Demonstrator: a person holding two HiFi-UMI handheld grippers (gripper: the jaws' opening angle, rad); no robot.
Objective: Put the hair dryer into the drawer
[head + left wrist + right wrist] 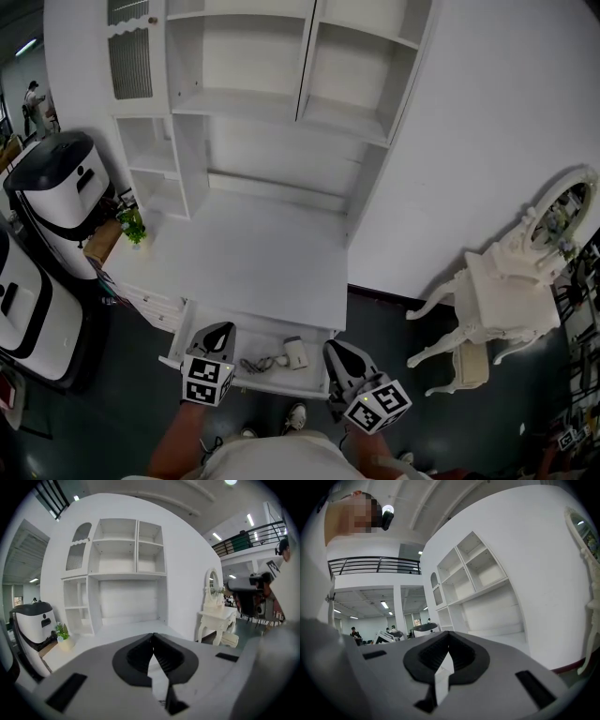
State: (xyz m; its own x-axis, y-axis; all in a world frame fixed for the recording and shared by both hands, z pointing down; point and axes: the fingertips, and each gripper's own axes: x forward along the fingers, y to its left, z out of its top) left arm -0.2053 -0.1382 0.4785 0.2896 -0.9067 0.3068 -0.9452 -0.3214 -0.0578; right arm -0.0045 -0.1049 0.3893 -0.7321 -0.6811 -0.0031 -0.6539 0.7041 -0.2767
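Low in the head view, the left tool [216,330] and the right tool [332,349] hang side by side over the front edge of the pulled-out drawer [262,330], which juts from under the white worktop [253,253]. Each tool's own view shows its jaws pressed together with nothing between them: the left tool [153,639] looks across the worktop toward the shelves, and the right tool [449,637] is just as empty.

The hair dryer [295,353] lies inside the drawer, right of its middle, between the two tools in the frame and touched by neither. Its cord [258,364] is bunched just to its left on the drawer floor.

Judging by that, the placing step looks finished and the tools are clear of it. The drawer stands open. If closing it is wanted, the next move calls for a closed tool set flat against the drawer front and a straight push toward the top of the frame.
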